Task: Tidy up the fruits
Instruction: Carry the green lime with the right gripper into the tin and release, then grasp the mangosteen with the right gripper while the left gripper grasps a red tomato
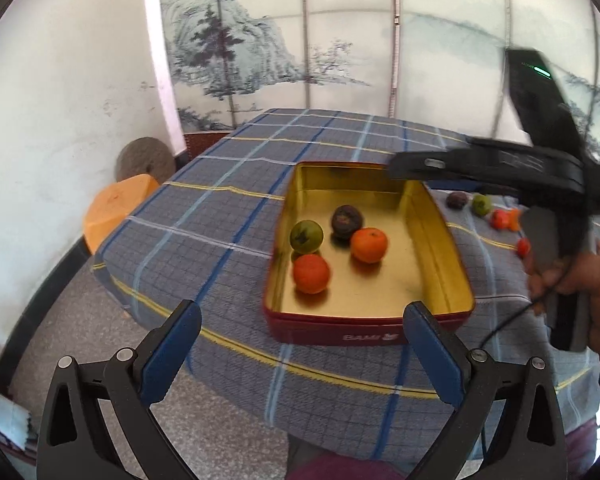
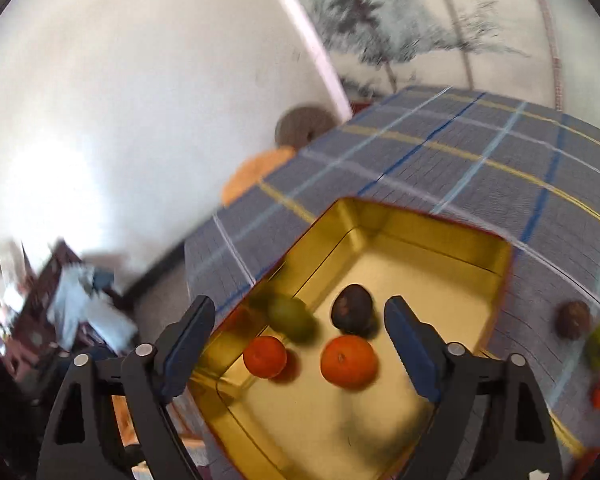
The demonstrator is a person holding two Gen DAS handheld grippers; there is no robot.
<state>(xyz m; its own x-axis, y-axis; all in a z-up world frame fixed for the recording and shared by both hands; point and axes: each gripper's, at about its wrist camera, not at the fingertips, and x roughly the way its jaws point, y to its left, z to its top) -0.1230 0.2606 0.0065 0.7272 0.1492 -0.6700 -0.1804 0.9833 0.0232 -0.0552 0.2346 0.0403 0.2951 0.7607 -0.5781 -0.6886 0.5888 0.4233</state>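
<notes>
White lettering on the red outer wall of the tin (image 1: 336, 326) reads "BAMI", followed by a small white emblem (too small to make out); it sits at about 6 o'clock in the left wrist view. On the painted screen (image 1: 260, 40), at 12 o'clock, a red seal and columns of small dark characters show, too small to read.

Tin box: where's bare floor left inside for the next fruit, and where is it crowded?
Inside the tin, the gold floor is bare along the near wall and the right wall, beside the orange fruit. The left half is crowded: green fruit, dark fruit and red-orange fruit cluster there. The far strip looks free too, under the right gripper.
</notes>
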